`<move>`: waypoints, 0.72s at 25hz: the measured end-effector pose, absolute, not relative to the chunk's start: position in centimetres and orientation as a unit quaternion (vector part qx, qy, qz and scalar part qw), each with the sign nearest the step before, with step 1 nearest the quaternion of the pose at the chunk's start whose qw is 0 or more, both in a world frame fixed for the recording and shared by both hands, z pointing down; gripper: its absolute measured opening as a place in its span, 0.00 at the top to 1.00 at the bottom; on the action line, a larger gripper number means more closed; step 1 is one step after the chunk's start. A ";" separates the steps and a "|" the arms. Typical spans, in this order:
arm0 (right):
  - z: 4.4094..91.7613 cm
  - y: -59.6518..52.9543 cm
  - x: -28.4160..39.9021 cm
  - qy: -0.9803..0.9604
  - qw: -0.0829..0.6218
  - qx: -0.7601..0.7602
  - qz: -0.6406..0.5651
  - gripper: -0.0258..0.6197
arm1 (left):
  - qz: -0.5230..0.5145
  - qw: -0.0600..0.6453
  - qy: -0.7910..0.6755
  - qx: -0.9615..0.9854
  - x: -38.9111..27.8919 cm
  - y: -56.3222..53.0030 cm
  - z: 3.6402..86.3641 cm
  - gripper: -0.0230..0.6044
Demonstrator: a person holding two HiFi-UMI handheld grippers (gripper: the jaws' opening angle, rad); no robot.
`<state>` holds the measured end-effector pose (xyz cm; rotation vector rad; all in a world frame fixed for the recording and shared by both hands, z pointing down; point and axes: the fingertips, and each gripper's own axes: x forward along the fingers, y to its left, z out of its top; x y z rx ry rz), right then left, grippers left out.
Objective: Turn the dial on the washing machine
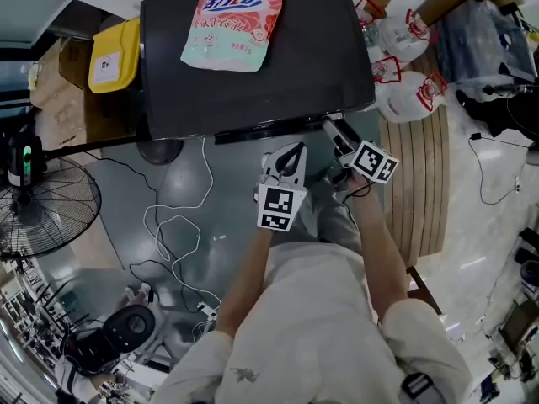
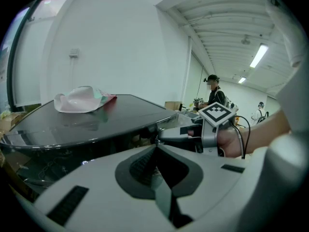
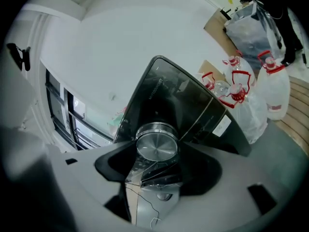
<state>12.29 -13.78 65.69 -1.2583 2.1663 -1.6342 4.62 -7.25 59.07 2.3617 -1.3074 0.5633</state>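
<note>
A black washing machine (image 1: 253, 82) fills the top of the head view. Its silver dial (image 3: 156, 146) shows only in the right gripper view, on the front panel (image 3: 169, 98), face-on between the jaws. My right gripper (image 1: 333, 130) reaches under the machine's front edge, and its jaws close on the dial's sides. In the left gripper view the right gripper (image 2: 164, 135) lies against the machine's front. My left gripper (image 1: 290, 152) hovers just left of it, below the front edge, shut with nothing held (image 2: 155, 148). A pink detergent pouch (image 1: 236, 22) lies on the lid.
Plastic water jugs (image 1: 408, 91) with red handles stand on a wooden pallet (image 1: 421, 183) at the right. A yellow box (image 1: 114, 55) sits left of the machine, and a floor fan (image 1: 42, 204) farther left. White cables (image 1: 177, 234) trail over the floor. A person (image 2: 214, 94) stands far off.
</note>
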 end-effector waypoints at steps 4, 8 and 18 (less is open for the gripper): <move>65.6 -13.7 12.3 0.713 0.094 -0.413 -0.559 0.53 | 0.200 0.191 -0.465 0.841 4.7 -7.4 59.0 0.94; 65.5 -13.8 12.2 0.702 0.116 -0.407 -0.573 0.53 | 0.200 0.190 -0.463 0.842 4.8 -7.6 58.9 0.94; 65.9 -13.8 12.6 0.669 0.168 -0.399 -0.604 0.53 | 0.202 0.189 -0.457 0.845 5.2 -7.9 59.0 0.94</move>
